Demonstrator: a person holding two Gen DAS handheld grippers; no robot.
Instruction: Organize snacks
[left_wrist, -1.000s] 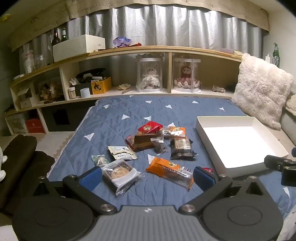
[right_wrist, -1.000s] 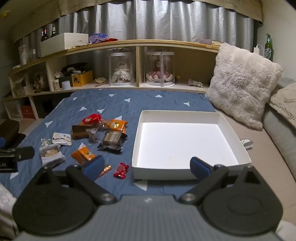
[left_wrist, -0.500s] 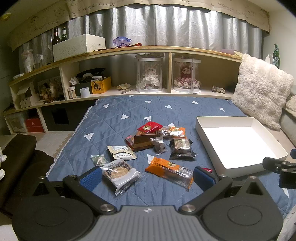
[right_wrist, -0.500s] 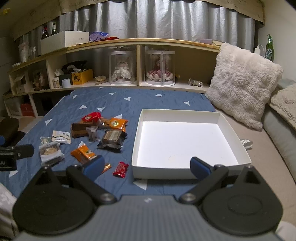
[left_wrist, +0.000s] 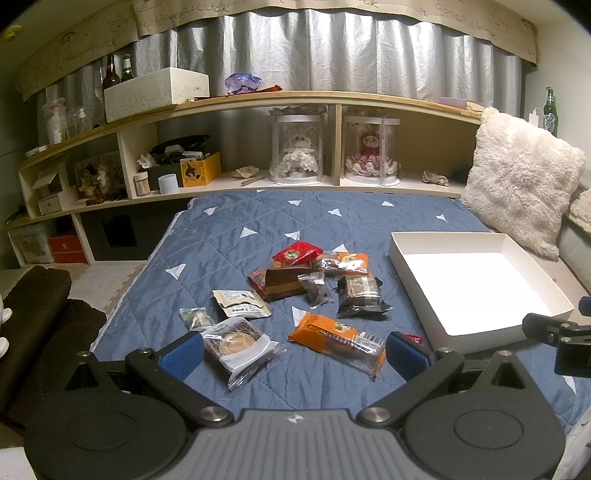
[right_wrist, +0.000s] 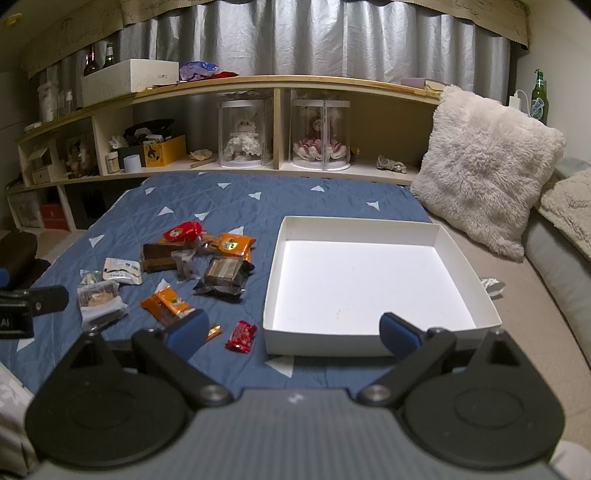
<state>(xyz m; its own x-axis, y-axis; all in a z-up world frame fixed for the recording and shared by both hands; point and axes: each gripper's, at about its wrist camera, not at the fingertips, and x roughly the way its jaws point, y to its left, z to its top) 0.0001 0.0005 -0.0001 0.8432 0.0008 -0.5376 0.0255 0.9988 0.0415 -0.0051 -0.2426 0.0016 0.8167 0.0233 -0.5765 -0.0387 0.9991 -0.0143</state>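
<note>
Both grippers wide apart, nothing held. Left gripper (left_wrist: 295, 349) hangs above the blue quilt (left_wrist: 229, 229), w/ the clear cookie pack (left_wrist: 236, 341) and orange snack pack (left_wrist: 338, 338) between its fingers in view. Right gripper (right_wrist: 291, 332) faces the near wall of the white tray (right_wrist: 325, 341). Tray sits on the quilt, nothing in it. Snack pile (right_wrist: 207, 262) lies just left of the tray; small red candy (right_wrist: 241, 335) nearest its near-left corner. Fluffy pillow (right_wrist: 484, 177) behind the tray's right side.
</note>
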